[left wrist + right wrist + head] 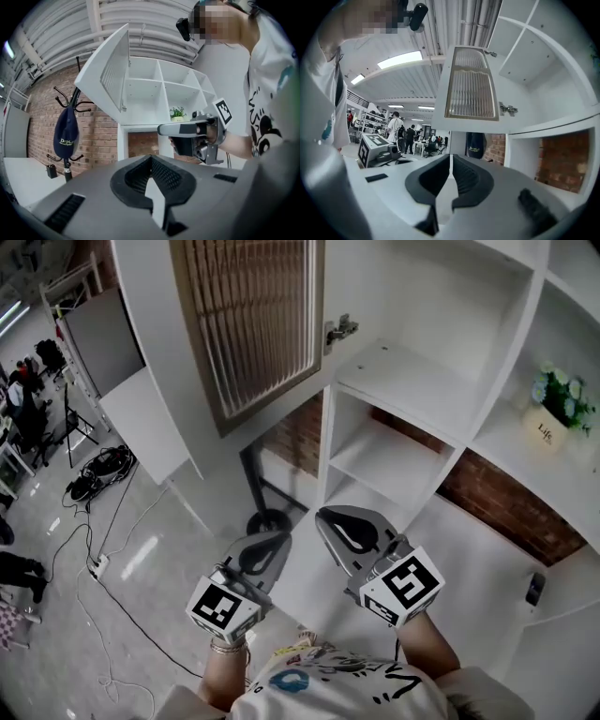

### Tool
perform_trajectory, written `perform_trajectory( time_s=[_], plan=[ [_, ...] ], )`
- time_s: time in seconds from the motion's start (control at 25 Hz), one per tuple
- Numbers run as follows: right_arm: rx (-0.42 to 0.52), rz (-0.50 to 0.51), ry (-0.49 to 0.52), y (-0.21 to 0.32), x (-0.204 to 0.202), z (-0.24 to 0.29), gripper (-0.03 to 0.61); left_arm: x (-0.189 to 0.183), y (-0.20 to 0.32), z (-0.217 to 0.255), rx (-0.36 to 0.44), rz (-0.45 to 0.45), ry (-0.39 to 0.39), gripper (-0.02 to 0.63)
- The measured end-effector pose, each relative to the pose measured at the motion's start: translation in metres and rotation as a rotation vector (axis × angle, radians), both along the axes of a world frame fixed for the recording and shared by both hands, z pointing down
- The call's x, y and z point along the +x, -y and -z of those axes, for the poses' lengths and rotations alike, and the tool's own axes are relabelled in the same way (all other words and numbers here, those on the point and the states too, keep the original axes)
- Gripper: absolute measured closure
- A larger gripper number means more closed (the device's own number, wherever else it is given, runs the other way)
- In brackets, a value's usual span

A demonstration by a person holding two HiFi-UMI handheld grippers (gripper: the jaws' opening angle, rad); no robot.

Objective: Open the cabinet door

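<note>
So, the cabinet door (253,324) is already swung wide open, and neither gripper is anywhere on it. Both are held low, close to the person's body, with the door up ahead of them and well apart from both. The left gripper (279,538) has its jaws pressed together with nothing in them, and it's the same with the right gripper (328,517): jaws closed up, empty.

The door is a tall white panel with a ribbed glass insert, and its long axis runs up and down. It hangs from the hinge (340,331) on the edge nearest the cabinet (441,409), and its free edge sticks out to the left, away from the open shelves. From the right gripper view the glass side faces the grippers. A little potted plant (562,401) sits in a compartment off to the right.
</note>
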State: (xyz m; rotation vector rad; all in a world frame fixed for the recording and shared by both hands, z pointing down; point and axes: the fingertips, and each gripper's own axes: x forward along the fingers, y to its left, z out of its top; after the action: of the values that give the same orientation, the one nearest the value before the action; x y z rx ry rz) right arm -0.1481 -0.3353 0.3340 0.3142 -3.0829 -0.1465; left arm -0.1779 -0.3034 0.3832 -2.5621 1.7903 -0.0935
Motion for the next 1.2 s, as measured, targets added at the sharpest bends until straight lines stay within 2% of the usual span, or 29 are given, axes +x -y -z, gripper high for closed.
perform_trajectory(
  time_s=[0.32, 0.68, 1.04, 1.2],
  plan=[
    [-0.079, -0.187, -0.039, 0.028, 0.063, -0.038, 0.541, 0.062, 0.028, -0.016, -0.025, -0.192, 0.004, 0.6],
    [-0.183, -0.369, -0.016, 0.032, 0.122, -0.065, 0.541, 0.116, 0.036, -0.037, -0.077, -0.352, -0.007, 0.6],
    [-0.283, -0.484, 0.003, 0.024, 0.175, -0.095, 0.541, 0.161, 0.042, -0.052, -0.111, -0.488, -0.07, 0.6],
    [-0.296, -0.511, 0.02, 0.022, 0.193, -0.103, 0.541, 0.177, 0.041, -0.054, -0.101, -0.535, -0.065, 0.6]
  ],
)
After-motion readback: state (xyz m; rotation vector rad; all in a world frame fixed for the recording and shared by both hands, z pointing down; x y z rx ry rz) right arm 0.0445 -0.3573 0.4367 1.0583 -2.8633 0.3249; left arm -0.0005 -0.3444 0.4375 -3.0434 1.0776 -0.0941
